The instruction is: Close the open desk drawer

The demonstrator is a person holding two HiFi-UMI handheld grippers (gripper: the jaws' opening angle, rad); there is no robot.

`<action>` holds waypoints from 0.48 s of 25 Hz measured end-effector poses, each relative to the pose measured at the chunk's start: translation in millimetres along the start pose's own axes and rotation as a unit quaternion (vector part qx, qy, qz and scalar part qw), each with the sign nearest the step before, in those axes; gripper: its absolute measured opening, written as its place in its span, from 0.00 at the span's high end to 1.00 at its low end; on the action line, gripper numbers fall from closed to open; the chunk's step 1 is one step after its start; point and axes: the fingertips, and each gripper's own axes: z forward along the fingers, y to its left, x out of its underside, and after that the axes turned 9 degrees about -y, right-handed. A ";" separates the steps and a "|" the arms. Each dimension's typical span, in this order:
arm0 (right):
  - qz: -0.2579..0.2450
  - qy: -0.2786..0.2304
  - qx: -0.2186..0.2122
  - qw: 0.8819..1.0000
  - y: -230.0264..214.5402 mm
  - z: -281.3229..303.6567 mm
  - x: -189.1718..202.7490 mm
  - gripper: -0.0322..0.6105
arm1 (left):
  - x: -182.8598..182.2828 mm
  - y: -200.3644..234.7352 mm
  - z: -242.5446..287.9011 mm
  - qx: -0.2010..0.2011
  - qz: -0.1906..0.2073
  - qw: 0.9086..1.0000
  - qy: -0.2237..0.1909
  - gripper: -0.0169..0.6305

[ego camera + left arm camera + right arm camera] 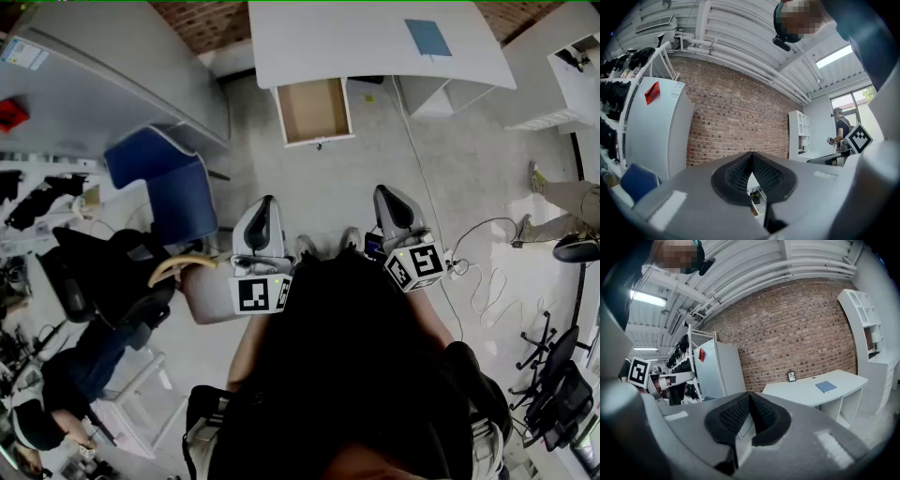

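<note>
A white desk (375, 42) is seen from above, set against a red brick wall (801, 329). The desk drawer (314, 111) is pulled fully out from the front of the desk, left of its middle, and its bare brown inside is exposed. A thin blue book (428, 37) is laid flat on the desk top, toward the right end.

Two hand-held grippers are held side by side over the grey floor in front of the desk, well apart from it and pointed toward it. The left gripper (266, 202) is placed a little left of the drawer's line, and the right gripper (385, 192) a little right of it. Neither is touching the drawer. In the left gripper view the ribbed black pads (740, 173) are pressed together at their tips, with nothing caught between them. The same is shown in the right gripper view: the jaws are clenched on nothing.

A blue chair (164, 183) is parked in front of the desk's left end, beside a tall white cabinet (112, 66). A white cable (487, 277) is looped on the floor in front of the desk's right end, and another person's legs (562, 202) are seen beyond that end.
</note>
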 end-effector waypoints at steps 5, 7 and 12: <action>0.002 0.000 0.001 1.000 2.5 -1.0 1.5 0.95 | 0.1 1.1 -2.7 0.000 -0.002 1.000 -0.003 0.95; 0.010 -0.007 0.002 1.000 5.2 -1.8 0.0 0.95 | 1.5 1.5 -5.5 0.003 -0.004 1.000 0.000 0.95; 0.011 -0.021 0.009 1.000 16.9 -1.7 -3.0 0.95 | 3.1 7.8 -14.0 0.015 -0.010 1.000 0.004 0.95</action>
